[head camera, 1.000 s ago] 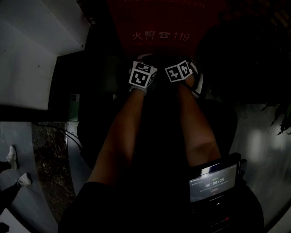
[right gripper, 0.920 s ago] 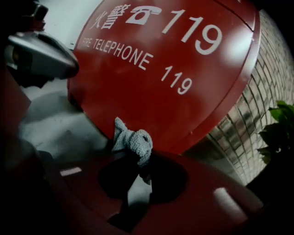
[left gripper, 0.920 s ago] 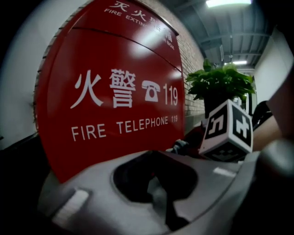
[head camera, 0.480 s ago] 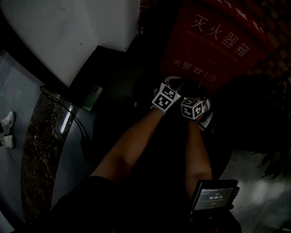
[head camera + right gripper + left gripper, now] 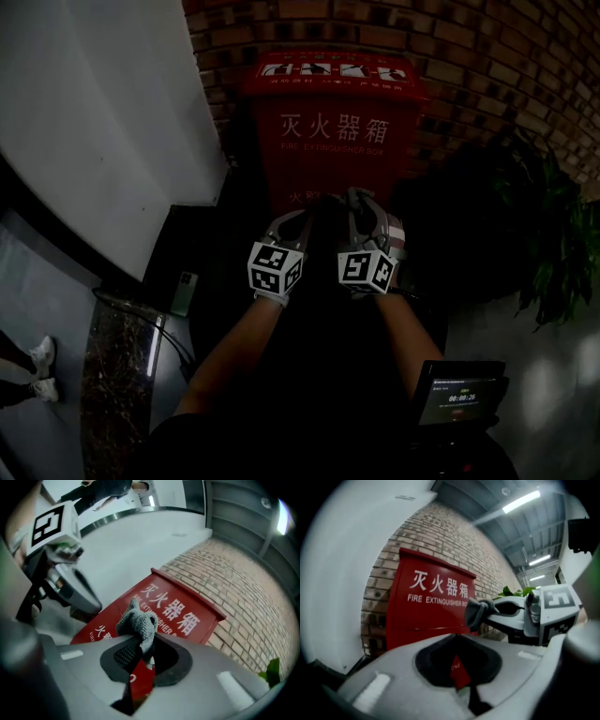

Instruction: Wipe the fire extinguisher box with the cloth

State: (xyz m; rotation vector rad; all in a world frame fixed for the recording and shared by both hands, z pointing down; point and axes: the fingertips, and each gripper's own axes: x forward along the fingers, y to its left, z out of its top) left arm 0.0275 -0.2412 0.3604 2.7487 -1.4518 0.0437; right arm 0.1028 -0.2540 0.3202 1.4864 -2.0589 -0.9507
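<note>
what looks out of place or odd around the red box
What looks like a green phone lies on the floor left of the red metal fire extinguisher box, beside a loose cable. The box stands upright against the brick wall, with no visible damage. The grey knitted cloth is bunched in the right gripper's tongs.

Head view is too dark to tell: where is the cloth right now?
In the right gripper view, the grey cloth is pinched in the right claw, held just in front of the red fire extinguisher box.
</note>
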